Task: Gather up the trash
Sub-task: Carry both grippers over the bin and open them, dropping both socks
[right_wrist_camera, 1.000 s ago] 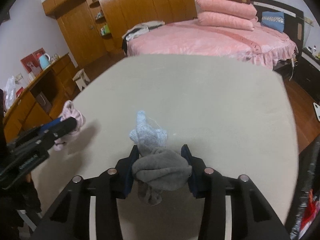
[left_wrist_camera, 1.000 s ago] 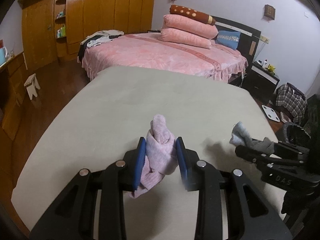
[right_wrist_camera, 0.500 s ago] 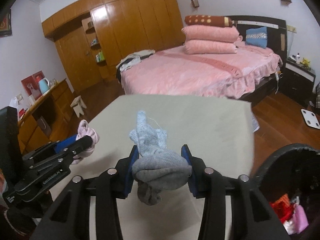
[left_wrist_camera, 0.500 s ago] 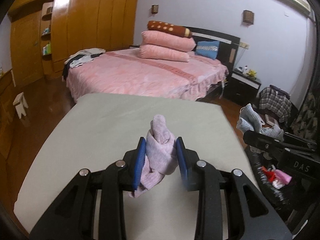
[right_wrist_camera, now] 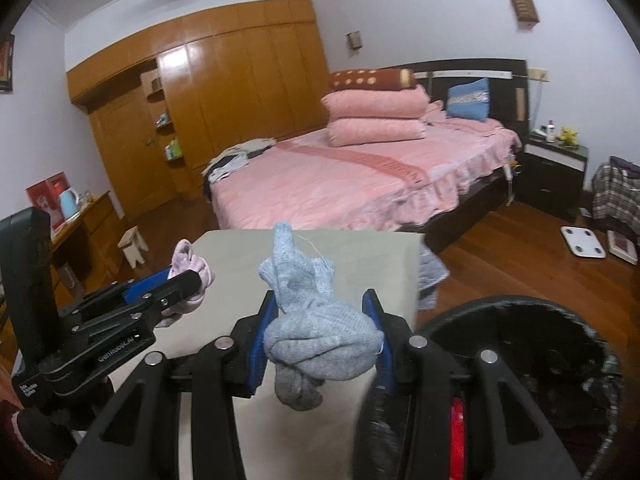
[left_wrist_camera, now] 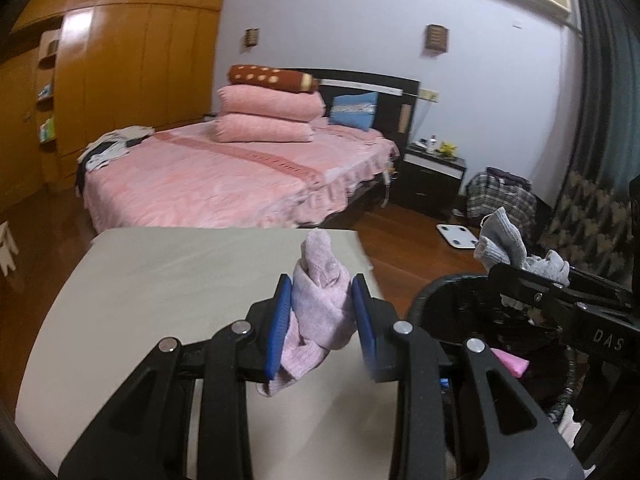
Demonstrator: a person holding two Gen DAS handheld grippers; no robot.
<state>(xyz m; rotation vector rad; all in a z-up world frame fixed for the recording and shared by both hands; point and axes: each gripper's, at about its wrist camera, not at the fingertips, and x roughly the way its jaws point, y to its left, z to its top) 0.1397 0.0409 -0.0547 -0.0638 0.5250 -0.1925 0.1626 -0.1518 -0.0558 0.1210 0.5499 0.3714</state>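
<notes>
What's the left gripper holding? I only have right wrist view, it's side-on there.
Observer: A knotted pink sock, clamped between the left gripper's blue pads.
Operator: Is the right sock over the bin yet?
Observer: Yes, from the left wrist view the grey sock in the right gripper sits above the bin's opening.
Operator: Anything in the bin?
Observer: Something pink shows inside it.
</notes>
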